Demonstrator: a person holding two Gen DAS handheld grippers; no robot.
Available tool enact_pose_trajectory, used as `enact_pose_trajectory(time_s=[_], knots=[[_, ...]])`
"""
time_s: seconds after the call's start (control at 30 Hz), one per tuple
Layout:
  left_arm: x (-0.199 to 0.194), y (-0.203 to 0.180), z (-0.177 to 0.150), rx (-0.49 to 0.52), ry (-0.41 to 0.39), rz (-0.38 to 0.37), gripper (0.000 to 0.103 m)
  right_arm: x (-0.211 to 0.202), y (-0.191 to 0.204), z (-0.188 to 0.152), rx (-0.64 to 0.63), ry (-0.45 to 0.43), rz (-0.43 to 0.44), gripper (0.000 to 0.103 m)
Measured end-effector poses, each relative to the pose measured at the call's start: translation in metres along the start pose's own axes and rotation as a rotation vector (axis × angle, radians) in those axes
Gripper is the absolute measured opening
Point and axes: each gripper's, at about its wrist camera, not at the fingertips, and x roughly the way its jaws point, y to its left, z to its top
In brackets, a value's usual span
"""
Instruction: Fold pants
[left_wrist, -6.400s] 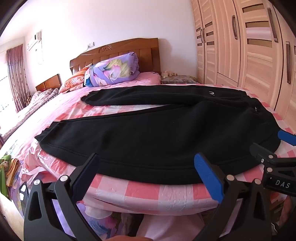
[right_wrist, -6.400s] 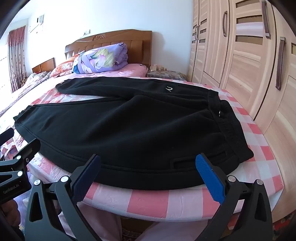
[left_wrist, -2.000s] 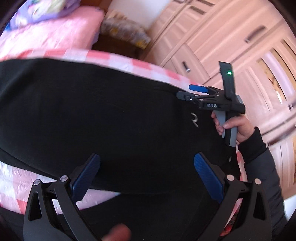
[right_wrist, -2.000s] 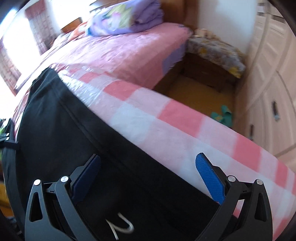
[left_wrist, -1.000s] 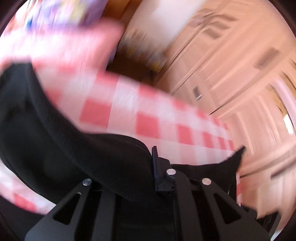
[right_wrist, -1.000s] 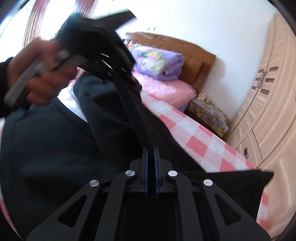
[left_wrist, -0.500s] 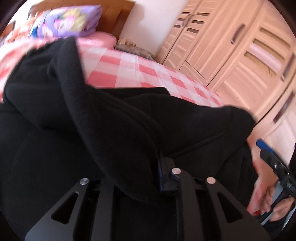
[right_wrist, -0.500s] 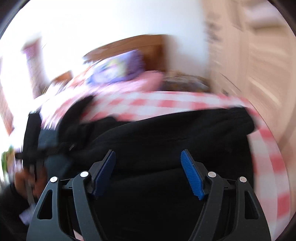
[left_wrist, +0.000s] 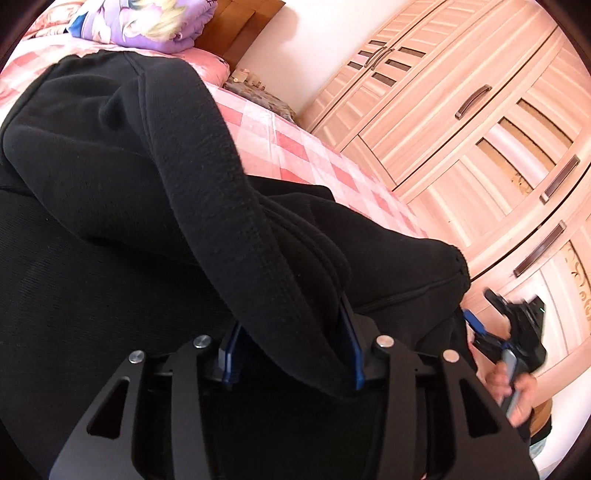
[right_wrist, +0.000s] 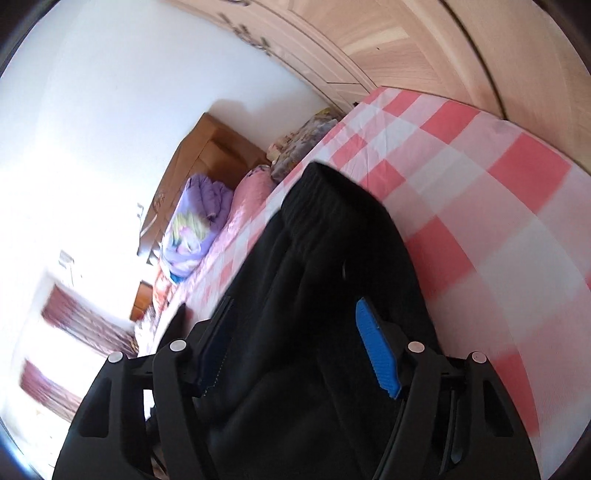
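The black pants (left_wrist: 155, 206) lie on the pink checked bed (left_wrist: 295, 147), one leg folded over the other. My left gripper (left_wrist: 291, 354) has a thick fold of the upper leg between its blue pads, jaws partly open around it. In the left wrist view my right gripper (left_wrist: 480, 332) is at the right by the waistband corner, held in a hand. In the right wrist view the right gripper (right_wrist: 295, 347) is open above the pants (right_wrist: 332, 280), with cloth lying between its fingers but not pinched.
A wooden wardrobe (left_wrist: 480, 129) runs along the right side of the bed. A folded purple quilt (left_wrist: 147, 18) and a wooden headboard (left_wrist: 251, 26) are at the far end. A bedside table (left_wrist: 258, 92) stands between bed and wardrobe.
The far leg has been carried over onto the near leg. My right gripper has let go and opened, and has tilted. My left gripper's jaws have widened around the fold.
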Motion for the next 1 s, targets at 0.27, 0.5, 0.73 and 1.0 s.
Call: enact_pose_trajectory(time_s=[0.27, 0.5, 0.73, 1.0], knots=[[-0.006, 0.003, -0.004, 0.001, -0.005, -0.078, 0.076, -0.019, 0.016, -0.011, -0.002, -0.105, 0.023, 0.020], [-0.016, 0.008, -0.002, -0.041, -0.054, -0.020, 0.098, -0.065, 0.039, -0.043, -0.074, -0.202, 0.066, 0.020], [0.006, -0.008, 0.035, -0.119, 0.142, -0.003, 0.011, -0.071, 0.043, -0.031, -0.093, -0.163, 0.073, 0.020], [-0.071, -0.089, 0.173, 0.125, -0.117, -0.117, 0.008, -0.065, 0.013, 0.011, 0.123, -0.150, 0.309, 0.020]])
